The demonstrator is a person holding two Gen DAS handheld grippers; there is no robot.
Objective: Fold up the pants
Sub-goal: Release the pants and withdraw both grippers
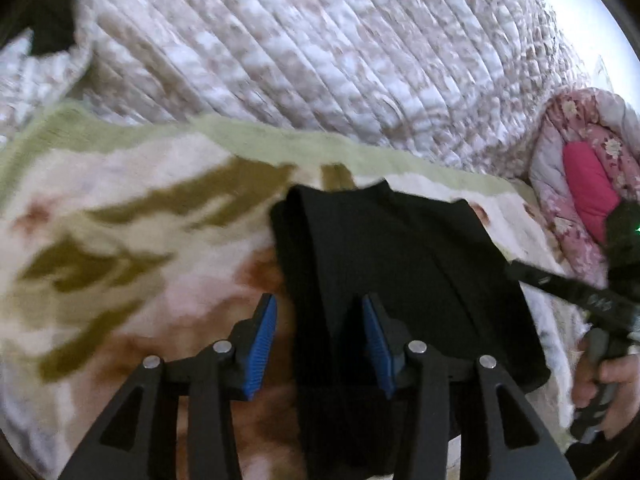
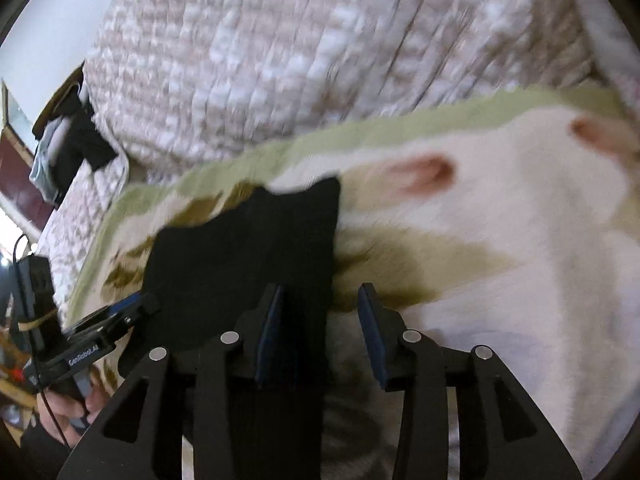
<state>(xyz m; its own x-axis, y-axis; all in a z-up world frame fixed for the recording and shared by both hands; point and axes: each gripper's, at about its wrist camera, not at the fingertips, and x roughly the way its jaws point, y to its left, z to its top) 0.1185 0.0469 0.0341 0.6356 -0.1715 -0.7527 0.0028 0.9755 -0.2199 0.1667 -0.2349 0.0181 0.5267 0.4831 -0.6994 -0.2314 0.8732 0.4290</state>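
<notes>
Broadly, the floral blanket (image 1: 120, 240) lies bare on both sides of the black pants (image 1: 400, 264); left tongs (image 1: 320, 340) and right tongs (image 2: 320, 336), both spread, straddle its opposite side edges.

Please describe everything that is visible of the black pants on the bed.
The black pants are plain dark fabric with fine ribbing, folded into a flat, narrow stack with a notched far edge. They lie on a fleece blanket with green border and olive and brown patches, in front of a quilted bedspread. The left gripper and right gripper stand open over their near edges; no pad presses the cloth.
</notes>
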